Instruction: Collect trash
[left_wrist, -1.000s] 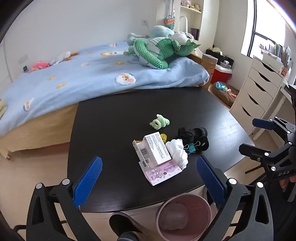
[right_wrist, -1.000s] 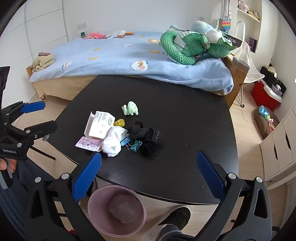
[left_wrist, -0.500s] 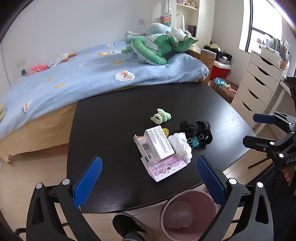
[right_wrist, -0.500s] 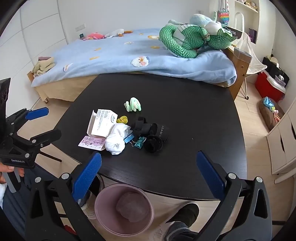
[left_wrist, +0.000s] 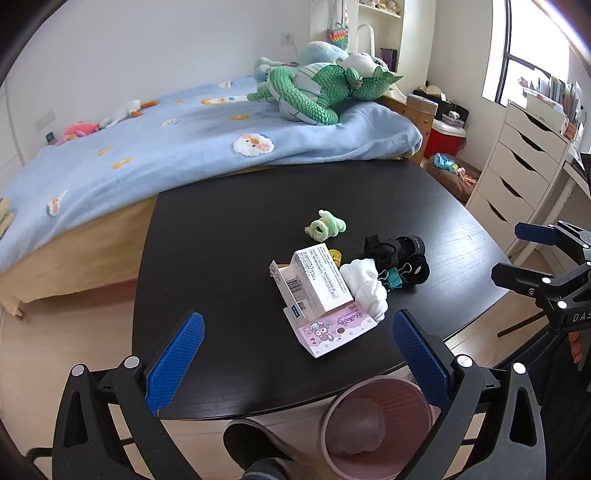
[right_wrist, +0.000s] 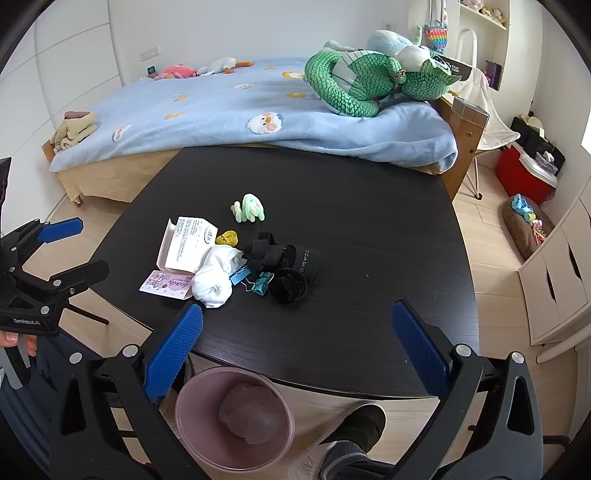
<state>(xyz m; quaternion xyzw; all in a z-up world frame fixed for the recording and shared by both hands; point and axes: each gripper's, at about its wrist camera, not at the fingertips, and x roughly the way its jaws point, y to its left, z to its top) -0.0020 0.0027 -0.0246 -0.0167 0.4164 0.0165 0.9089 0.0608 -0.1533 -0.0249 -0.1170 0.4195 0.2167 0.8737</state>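
Left wrist view: my left fingers (left_wrist: 297, 341) gape wide, empty; box (left_wrist: 319, 278), card (left_wrist: 334, 332) and tissue (left_wrist: 365, 286) sit on the counter (left_wrist: 221, 258).

Right wrist view: right fingers (right_wrist: 295, 334) equally wide, empty; bin (right_wrist: 234, 415) holds one wad, so most remains.

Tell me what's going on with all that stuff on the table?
A person is holding two grabber tools to tidy up trash. Both the left gripper and the right gripper are open and holding nothing, hovering at the near edge of the black table. A small pile waits there: a white box, a pink card, a white crumpled wad and some black things. A pink bin sits on the floor below, with something lumpy inside.
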